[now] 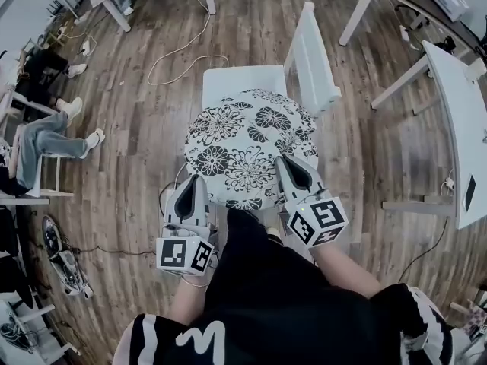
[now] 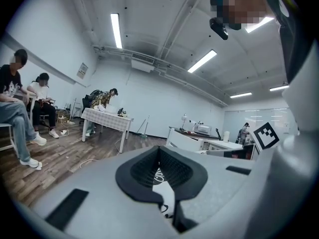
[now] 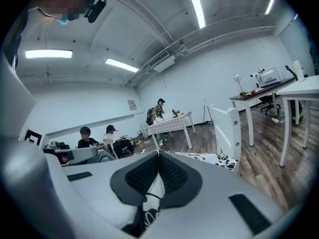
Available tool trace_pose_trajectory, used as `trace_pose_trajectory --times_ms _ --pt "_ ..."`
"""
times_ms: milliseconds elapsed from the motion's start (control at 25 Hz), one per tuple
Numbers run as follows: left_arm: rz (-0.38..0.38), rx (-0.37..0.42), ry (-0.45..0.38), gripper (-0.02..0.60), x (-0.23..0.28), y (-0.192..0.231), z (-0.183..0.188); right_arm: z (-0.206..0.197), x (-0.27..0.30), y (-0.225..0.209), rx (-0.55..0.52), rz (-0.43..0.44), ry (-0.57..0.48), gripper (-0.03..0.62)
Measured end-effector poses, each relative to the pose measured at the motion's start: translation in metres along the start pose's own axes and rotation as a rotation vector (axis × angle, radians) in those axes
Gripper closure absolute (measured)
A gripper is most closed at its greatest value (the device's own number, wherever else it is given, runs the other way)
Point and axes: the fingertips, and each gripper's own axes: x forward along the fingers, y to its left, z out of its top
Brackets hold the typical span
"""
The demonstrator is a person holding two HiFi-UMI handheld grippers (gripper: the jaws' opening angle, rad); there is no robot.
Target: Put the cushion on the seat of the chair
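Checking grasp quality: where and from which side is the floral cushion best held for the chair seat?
The thin near rim, at two spread spots, from the near side, where the left gripper and right gripper grip now. The cushion is broad and flat, so one pinch would likely let it droop; the chair backrest, off right, leaves that side open.

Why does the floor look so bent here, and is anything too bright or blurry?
Head view: a wide lens bows the floorboards near the edges; the cushion and chair in the middle look sharp and evenly lit. Left gripper view: the room curves, the ceiling lights glare white, and the blocky patch covers a face. Right gripper view: the same curve and glaring lights.
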Motion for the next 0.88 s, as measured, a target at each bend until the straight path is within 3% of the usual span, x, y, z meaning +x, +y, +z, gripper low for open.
trace_pose_trajectory --times_ms 560,880 --pt "-0.083 0.006 0.064 0.577 0.092 0.062 0.002 -0.023 0.101 -0.032 0.017 -0.088 0.070 0.574" --pt "-0.114 0.007 0.105 0.577 0.120 0.076 -0.020 -0.053 0.141 -0.060 0.020 -0.110 0.107 0.574"
